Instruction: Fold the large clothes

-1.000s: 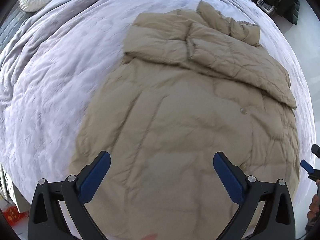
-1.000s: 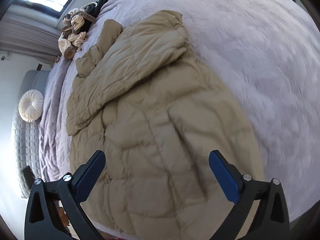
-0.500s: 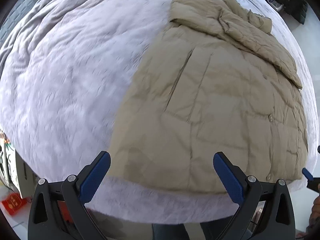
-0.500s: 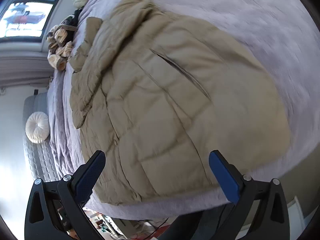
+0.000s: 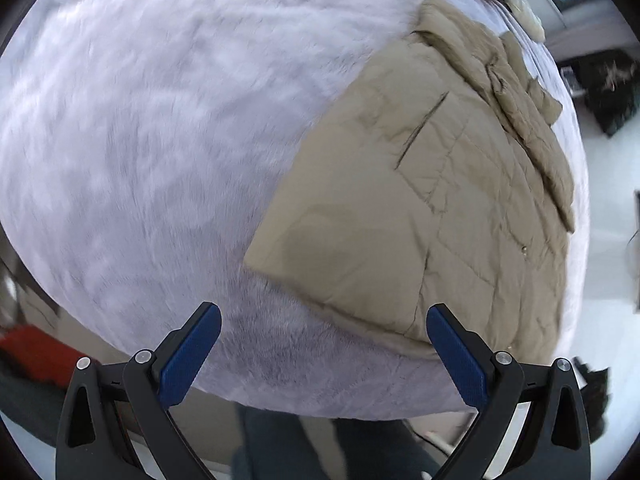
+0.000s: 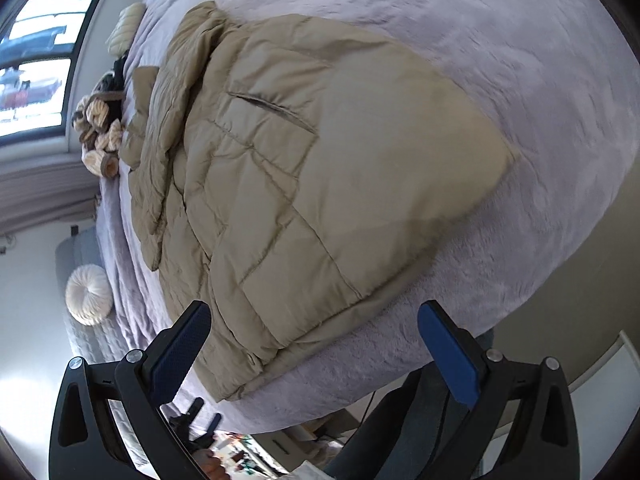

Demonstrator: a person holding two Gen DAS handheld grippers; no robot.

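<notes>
1. Both pairs of jaws stand wide apart and grip nothing: the left gripper (image 5: 322,338) hangs above the near edge of the bed (image 5: 140,140), and the right gripper (image 6: 314,336) hangs over the jacket's hem at that same edge.
2. Spread flat on the lilac blanket, the tan puffer jacket (image 5: 440,208) lies with its hem toward the near edge and its collar toward the far end; one sleeve is folded across the body.
3. From the left wrist view, bare blanket fills the left side, and the jacket's hem corner sits just ahead, between the blue pads (image 5: 188,354).
4. From the right wrist view, a round white cushion (image 6: 89,294) lies far left, with a heap of knitted items (image 6: 98,128) beyond the collar, by the window (image 6: 36,60).
5. A slanted pocket slit (image 6: 272,114) shows mid-body.
</notes>
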